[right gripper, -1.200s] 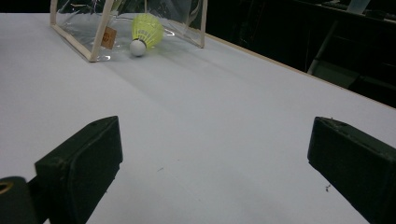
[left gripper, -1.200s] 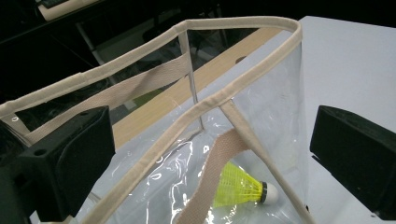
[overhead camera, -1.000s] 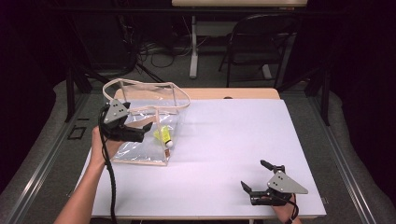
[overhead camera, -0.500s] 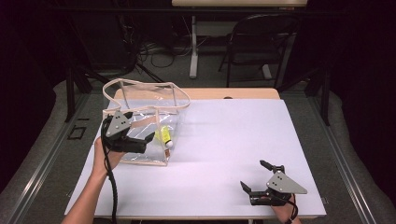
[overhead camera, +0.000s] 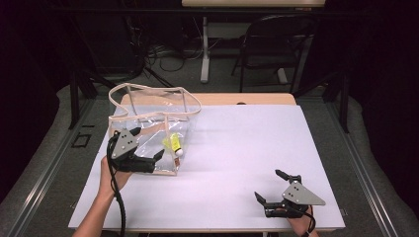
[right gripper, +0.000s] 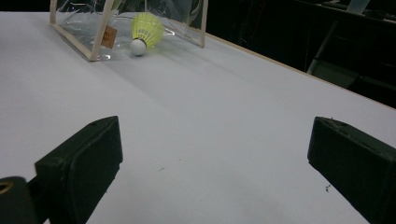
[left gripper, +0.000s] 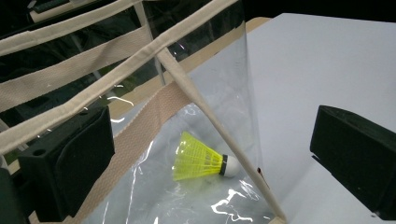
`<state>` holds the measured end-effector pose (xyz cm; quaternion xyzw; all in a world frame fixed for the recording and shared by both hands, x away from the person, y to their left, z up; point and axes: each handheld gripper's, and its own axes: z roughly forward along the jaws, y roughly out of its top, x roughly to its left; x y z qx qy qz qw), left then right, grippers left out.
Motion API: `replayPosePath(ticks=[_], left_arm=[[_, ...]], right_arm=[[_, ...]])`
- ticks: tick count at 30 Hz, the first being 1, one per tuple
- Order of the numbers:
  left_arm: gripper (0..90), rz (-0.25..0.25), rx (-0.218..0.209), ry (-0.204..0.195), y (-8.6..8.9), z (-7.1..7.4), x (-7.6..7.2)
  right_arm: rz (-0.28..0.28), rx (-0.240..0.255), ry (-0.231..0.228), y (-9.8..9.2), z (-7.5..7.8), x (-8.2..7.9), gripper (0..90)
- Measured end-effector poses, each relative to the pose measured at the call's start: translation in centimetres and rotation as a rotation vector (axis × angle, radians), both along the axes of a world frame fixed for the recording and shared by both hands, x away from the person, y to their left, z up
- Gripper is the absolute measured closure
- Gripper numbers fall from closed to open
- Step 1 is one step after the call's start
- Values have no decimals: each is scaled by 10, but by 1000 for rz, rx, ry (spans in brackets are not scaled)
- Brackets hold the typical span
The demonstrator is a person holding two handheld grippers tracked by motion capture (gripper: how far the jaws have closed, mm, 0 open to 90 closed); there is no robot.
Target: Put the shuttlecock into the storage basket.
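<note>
A clear plastic bag (overhead camera: 148, 116) with beige trim and straps stands open on the left of the white table (overhead camera: 247, 143). A yellow shuttlecock (overhead camera: 173, 144) lies inside it on the bottom, its white cork toward the front corner. My left gripper (overhead camera: 157, 161) is open at the bag's lower front side. In the left gripper view the bag's corner edge (left gripper: 219, 135) and the shuttlecock (left gripper: 201, 161) lie between the wide jaws. My right gripper (overhead camera: 267, 184) rests open near the table's front right with nothing between its fingers. Its view shows the shuttlecock (right gripper: 145, 29) far off.
A folding chair (overhead camera: 276, 49) and a desk leg with cables (overhead camera: 203, 49) stand on the floor beyond the table's far wooden edge (overhead camera: 247, 98). Bare white tabletop stretches between the bag and my right gripper.
My left gripper has come down from beside the bag's upper rim to its lower front side, nearer the person. The right gripper has stayed put.
</note>
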<state>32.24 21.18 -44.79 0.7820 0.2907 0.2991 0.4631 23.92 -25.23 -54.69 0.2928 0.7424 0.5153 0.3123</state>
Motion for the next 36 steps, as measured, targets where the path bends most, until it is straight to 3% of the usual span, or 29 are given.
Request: replayPosePath(ticks=[22, 36], left_arm=[[0, -15, -22, 12, 8, -29, -23], [0, -16, -35, 41, 13, -48, -33]], right_arm=[[0, -3, 1, 1, 0, 0, 28], [2, -9, 4, 1, 0, 0, 29]])
